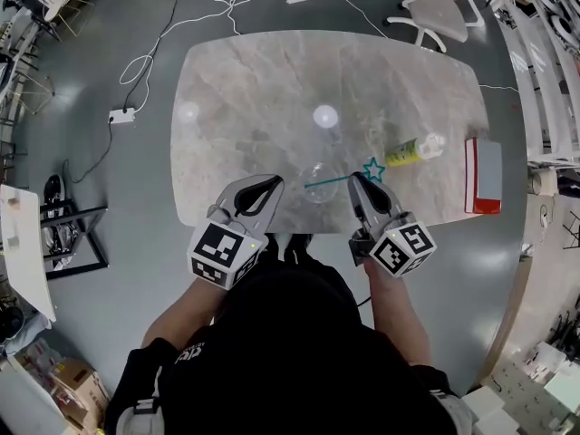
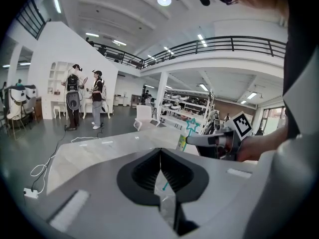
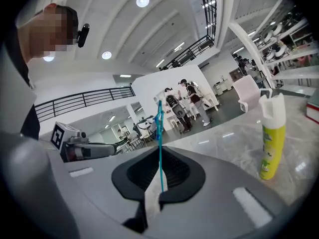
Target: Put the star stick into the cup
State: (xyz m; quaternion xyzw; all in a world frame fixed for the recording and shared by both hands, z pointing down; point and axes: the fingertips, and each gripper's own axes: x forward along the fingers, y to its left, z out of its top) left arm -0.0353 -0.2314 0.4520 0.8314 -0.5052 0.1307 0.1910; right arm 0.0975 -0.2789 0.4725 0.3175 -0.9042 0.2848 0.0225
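Note:
My right gripper (image 1: 355, 181) is shut on the teal star stick (image 1: 340, 180). The stick lies nearly level, with its star (image 1: 373, 169) on the right and its thin end at the left rim of the clear cup (image 1: 319, 183). In the right gripper view the stick (image 3: 160, 156) rises from the closed jaws of the right gripper (image 3: 160, 183). My left gripper (image 1: 277, 182) reaches to the cup's left side. In the left gripper view its jaws (image 2: 160, 168) are closed, with clear plastic (image 2: 168, 205) and the stick's tip (image 2: 164, 187) showing in the slit.
A yellow bottle (image 1: 412, 149) with a white cap lies right of the star; it also shows as the bottle (image 3: 271, 143). A red and grey box (image 1: 485, 176) sits at the table's right edge. Cables and a power strip (image 1: 121, 114) lie on the floor. People stand in the far background.

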